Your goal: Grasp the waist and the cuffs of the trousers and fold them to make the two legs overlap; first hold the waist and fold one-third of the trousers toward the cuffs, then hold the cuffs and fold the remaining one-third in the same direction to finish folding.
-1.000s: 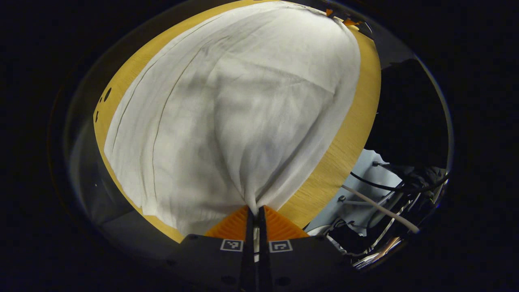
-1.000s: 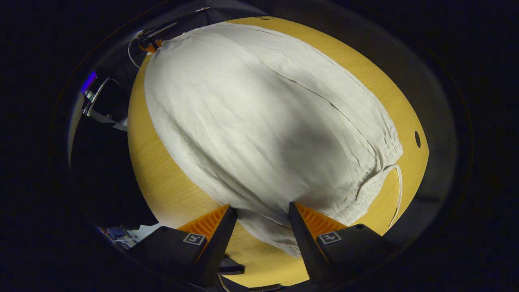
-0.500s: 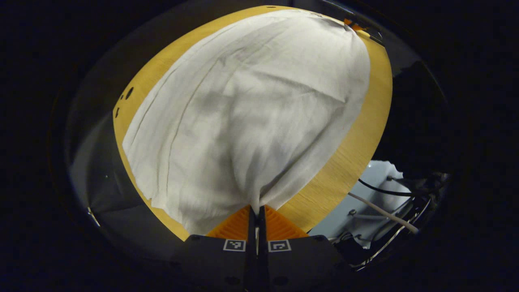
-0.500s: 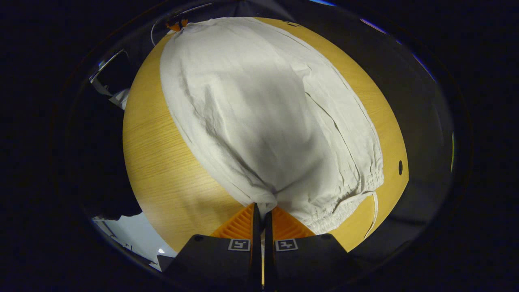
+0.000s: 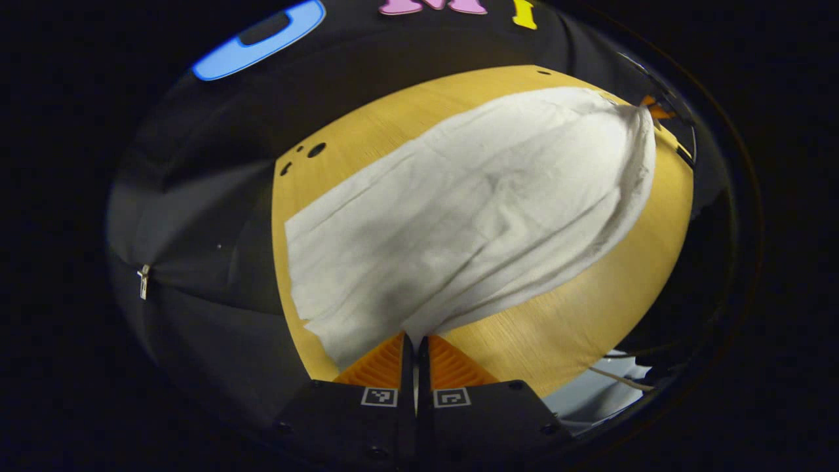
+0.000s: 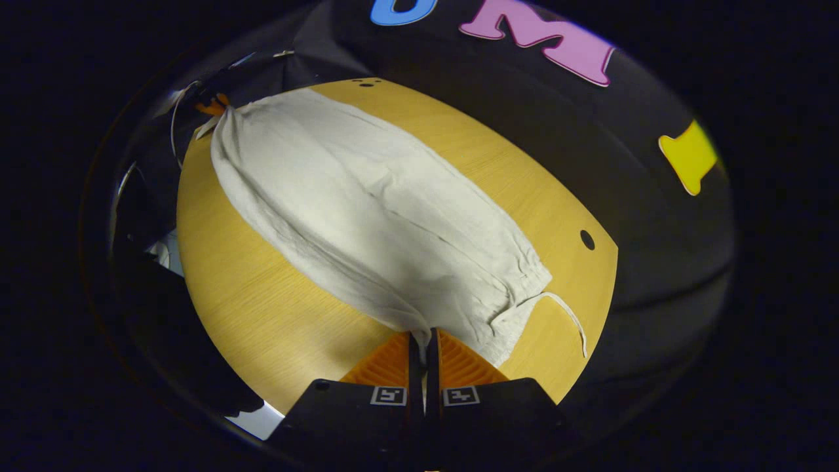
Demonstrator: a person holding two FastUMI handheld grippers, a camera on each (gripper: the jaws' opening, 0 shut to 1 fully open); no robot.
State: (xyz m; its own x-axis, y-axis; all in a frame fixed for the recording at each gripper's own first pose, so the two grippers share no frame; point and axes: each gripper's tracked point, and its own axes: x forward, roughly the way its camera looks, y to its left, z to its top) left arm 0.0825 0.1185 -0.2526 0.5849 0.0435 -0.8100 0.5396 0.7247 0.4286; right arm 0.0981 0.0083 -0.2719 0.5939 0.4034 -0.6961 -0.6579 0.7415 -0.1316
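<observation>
Pinching the trousers (image 5: 472, 216) at opposite ends, my left claw (image 5: 414, 341) and right claw (image 6: 425, 334) stretch them above the surface (image 6: 262, 308).

matt crinkled cloth trousers (image 6: 367, 216) (woven), smooth wood-grain table (image 6: 262, 308)

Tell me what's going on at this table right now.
A person is folding white trousers on a wooden table, with tongs in each hand. The left tongs are shut on the cuff end, and the right tongs are shut on the waist end, near the drawstring. Both edges are pinched and lifted, with the cloth stretched between them.
</observation>
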